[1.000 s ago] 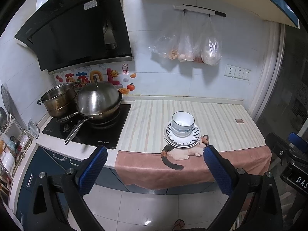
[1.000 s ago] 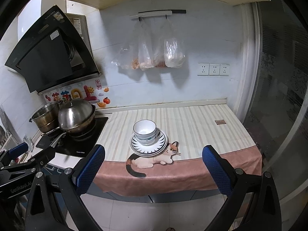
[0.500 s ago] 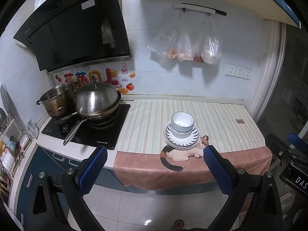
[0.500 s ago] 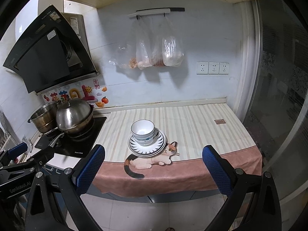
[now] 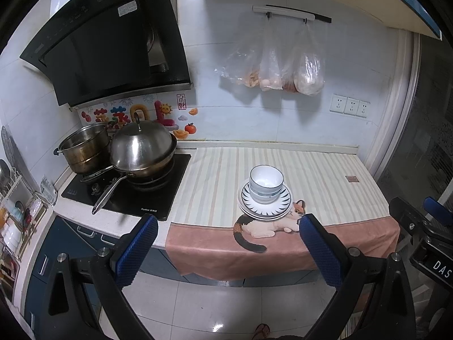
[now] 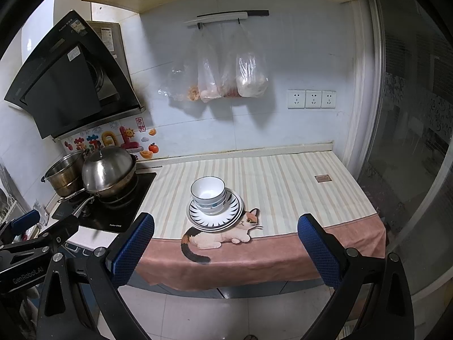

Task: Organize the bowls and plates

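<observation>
Stacked white bowls with blue rims (image 5: 266, 182) (image 6: 208, 194) sit on a stack of white plates with dark ray patterns (image 5: 276, 211) (image 6: 230, 215). The stack stands on the striped cloth of the counter, near its front edge, above a printed cat. My left gripper (image 5: 226, 226) is open and empty, held off the counter's front over the floor. My right gripper (image 6: 225, 226) is open and empty too, also in front of the counter and short of the stack.
A lidded steel wok (image 5: 141, 150) and a steel pot (image 5: 85, 150) sit on the black cooktop (image 5: 158, 198) at the left. Plastic bags (image 5: 271, 65) hang on the back wall. A glass door (image 6: 410, 141) bounds the right. A dish rack (image 5: 14, 206) stands far left.
Both views shifted slightly: the scene drifted a little left in the right wrist view. The bowls and plates have not moved, and both grippers stay open.
</observation>
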Demonstrator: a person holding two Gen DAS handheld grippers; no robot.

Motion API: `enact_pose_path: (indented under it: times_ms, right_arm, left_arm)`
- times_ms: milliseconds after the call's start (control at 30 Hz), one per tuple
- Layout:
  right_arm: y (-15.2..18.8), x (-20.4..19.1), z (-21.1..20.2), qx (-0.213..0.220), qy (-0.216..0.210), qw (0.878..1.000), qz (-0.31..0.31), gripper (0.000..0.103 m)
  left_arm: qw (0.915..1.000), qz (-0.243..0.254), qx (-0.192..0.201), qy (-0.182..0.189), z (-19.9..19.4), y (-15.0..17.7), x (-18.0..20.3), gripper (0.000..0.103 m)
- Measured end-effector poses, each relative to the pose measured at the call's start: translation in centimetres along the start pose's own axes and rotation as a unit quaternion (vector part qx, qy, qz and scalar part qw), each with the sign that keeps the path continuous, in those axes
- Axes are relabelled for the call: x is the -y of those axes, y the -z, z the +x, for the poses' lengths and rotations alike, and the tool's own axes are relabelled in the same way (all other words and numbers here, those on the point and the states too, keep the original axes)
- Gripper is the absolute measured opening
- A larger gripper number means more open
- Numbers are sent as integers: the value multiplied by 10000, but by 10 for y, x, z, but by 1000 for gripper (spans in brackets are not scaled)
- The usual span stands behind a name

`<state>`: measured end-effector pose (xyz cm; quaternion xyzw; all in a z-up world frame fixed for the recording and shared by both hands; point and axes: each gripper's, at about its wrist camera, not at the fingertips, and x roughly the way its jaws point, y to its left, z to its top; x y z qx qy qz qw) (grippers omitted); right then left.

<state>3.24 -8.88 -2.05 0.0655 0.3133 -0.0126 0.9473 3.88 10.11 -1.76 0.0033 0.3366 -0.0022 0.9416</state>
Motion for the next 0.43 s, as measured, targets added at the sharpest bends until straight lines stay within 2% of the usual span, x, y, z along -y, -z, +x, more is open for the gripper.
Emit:
enact_pose_path:
  times_ms: [433]
  right_arm:
    - [2, 1, 0, -2, 1, 10000, 14, 103]
  left_arm:
    - [10000, 17, -5, 2, 2, -1, -1, 103]
